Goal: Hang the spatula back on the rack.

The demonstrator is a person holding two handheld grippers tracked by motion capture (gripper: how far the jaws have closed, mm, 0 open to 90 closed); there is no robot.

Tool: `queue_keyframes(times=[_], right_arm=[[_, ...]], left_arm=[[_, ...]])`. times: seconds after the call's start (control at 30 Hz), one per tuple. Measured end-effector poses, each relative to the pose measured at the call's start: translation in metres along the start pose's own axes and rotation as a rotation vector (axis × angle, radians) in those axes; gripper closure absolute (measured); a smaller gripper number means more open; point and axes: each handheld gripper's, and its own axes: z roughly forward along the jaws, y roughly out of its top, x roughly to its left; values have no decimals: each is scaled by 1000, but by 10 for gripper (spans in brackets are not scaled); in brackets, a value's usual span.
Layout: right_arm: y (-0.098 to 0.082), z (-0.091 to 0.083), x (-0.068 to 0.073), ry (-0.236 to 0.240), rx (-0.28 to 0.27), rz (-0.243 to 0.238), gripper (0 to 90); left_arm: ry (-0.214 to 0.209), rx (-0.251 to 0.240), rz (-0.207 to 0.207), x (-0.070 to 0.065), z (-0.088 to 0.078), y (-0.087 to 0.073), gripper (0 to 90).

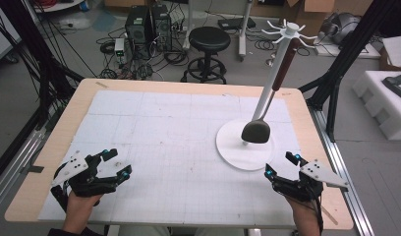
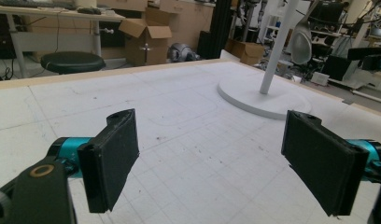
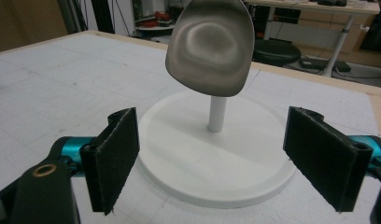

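Where the table's near edge meets the bottom of the high view, two hands hold their tools low over the white gridded mat [image 1: 179, 147]. At lower left, the left gripper [image 1: 114, 163] has its jaws spread wide apart with nothing between them, and bare mat runs ahead of it. At lower right, the right gripper [image 1: 282, 164] is likewise wide apart and empty, just short of the rim of the round white stand base [image 1: 233, 150]. From that base a white pole [image 1: 274, 73] rises to a hooked top at upper right, where a wood-handled spatula [image 1: 257, 130] hangs, its dark blade just above the base. Beyond the far wooden table edge [image 1: 188, 83] stands a black stool [image 1: 208, 42].
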Motion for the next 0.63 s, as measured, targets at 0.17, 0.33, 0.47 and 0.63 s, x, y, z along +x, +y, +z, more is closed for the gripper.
queue_keyframes(times=[0.17,0.33,0.47,0.63], right_arm=[[0,1,0,3,6,4,176],[-1,1,-2,-1,13,10,176],[-2,1,-4,-6,19,20,176],[-3,3,-7,-7,32,21,176]], left_arm=[[2,2,-4,0,0,0,191],[7,3,-10,1,0,0,192],[10,2,-17,2,1,-1,192],[22,13,-26,3,1,-1,193]])
